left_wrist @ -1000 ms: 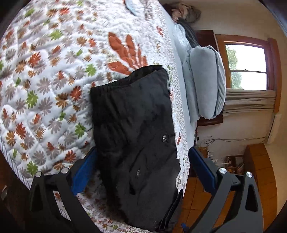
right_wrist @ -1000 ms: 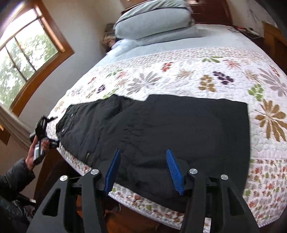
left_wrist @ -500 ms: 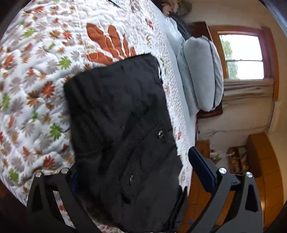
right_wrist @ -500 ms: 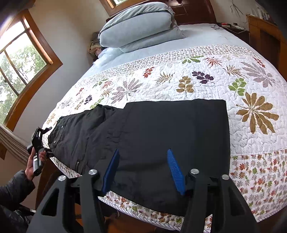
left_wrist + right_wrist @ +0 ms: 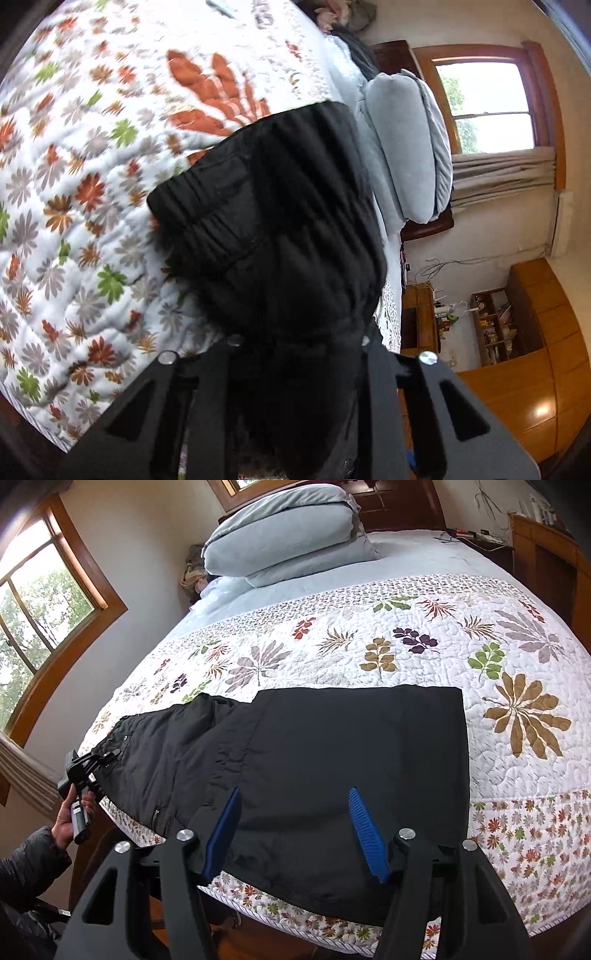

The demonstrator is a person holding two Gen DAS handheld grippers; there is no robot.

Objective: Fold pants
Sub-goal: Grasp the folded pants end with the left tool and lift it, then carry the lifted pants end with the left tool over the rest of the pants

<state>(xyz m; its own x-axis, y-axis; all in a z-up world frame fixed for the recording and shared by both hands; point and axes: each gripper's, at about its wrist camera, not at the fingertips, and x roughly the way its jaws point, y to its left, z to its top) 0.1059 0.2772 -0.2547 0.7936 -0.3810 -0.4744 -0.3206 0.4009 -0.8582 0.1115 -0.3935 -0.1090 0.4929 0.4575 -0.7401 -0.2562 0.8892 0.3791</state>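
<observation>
Pants [image 5: 332, 775] lengthwise along bed edge, waist in left gripper [image 5: 295, 354]; right gripper [image 5: 295, 830] agape

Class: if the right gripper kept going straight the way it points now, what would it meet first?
Probably the black pants spread on the floral quilt: the right gripper, jaws open, points onto their cloth, though depth is unclear.

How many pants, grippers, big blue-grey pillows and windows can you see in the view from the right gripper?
Black pants: 1
Grippers: 2, the right gripper and the left gripper, shut on the pants' waist end
Big blue-grey pillows, stacked: 2
Windows: 2, one on the left wall, one behind the pillows
Total: 7
</observation>
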